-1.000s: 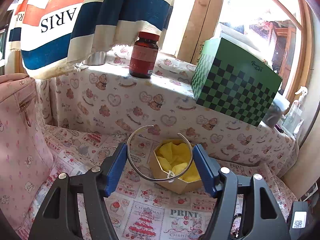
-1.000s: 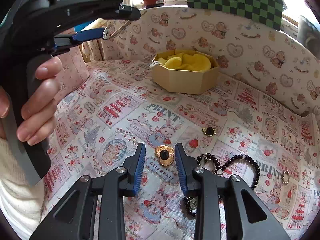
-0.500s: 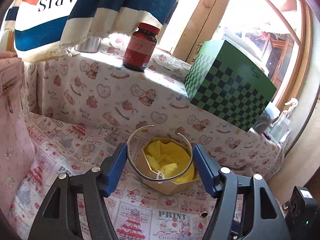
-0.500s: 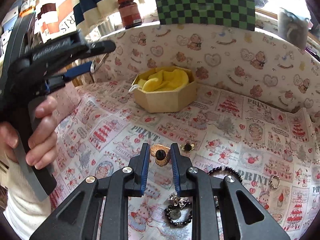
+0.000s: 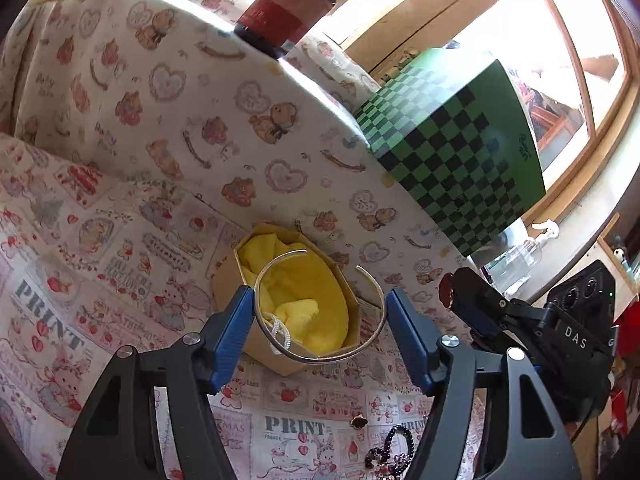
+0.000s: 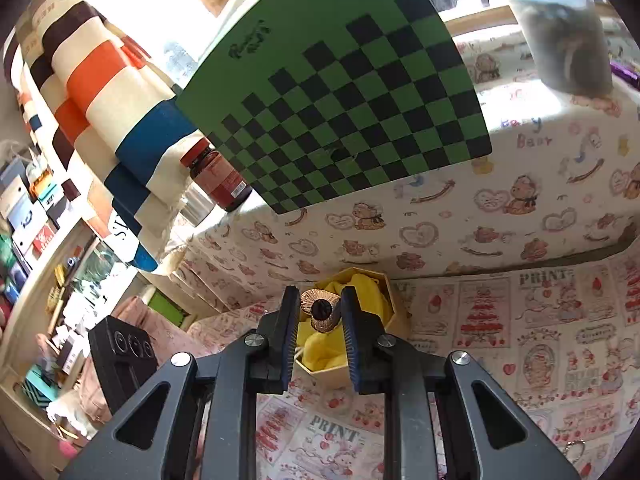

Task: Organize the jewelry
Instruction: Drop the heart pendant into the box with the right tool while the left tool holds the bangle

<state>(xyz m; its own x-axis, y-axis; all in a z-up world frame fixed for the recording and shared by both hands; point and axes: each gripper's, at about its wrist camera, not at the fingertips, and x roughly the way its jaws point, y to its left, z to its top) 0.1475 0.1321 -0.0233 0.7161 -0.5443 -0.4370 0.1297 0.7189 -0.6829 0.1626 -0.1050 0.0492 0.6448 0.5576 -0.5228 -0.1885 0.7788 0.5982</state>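
Note:
My left gripper (image 5: 320, 320) is shut on a silver open bangle (image 5: 320, 354) and holds it tilted just above a tan octagonal box (image 5: 228, 280) lined with yellow cloth (image 5: 304, 292). My right gripper (image 6: 320, 312) is shut on a round gold brooch with a black centre (image 6: 320, 312) and holds it in the air in front of the same box (image 6: 390, 300). A black bead bracelet (image 5: 394, 446) and a small dark earring (image 5: 358, 422) lie on the printed cloth near the left gripper. The right gripper's body (image 5: 532, 320) shows at the right of the left wrist view.
A green checkered box (image 5: 460, 152) (image 6: 344, 112) and a brown pill bottle (image 5: 292, 4) (image 6: 220, 178) stand on the raised cloth-covered ledge behind the box. A striped cloth (image 6: 100, 92) hangs at the left. A small ring (image 6: 572, 449) lies on the cloth at lower right.
The right gripper has lifted the gold brooch off the cloth and carried it up toward the box. The left gripper has tilted and moved closer over the box with the bangle.

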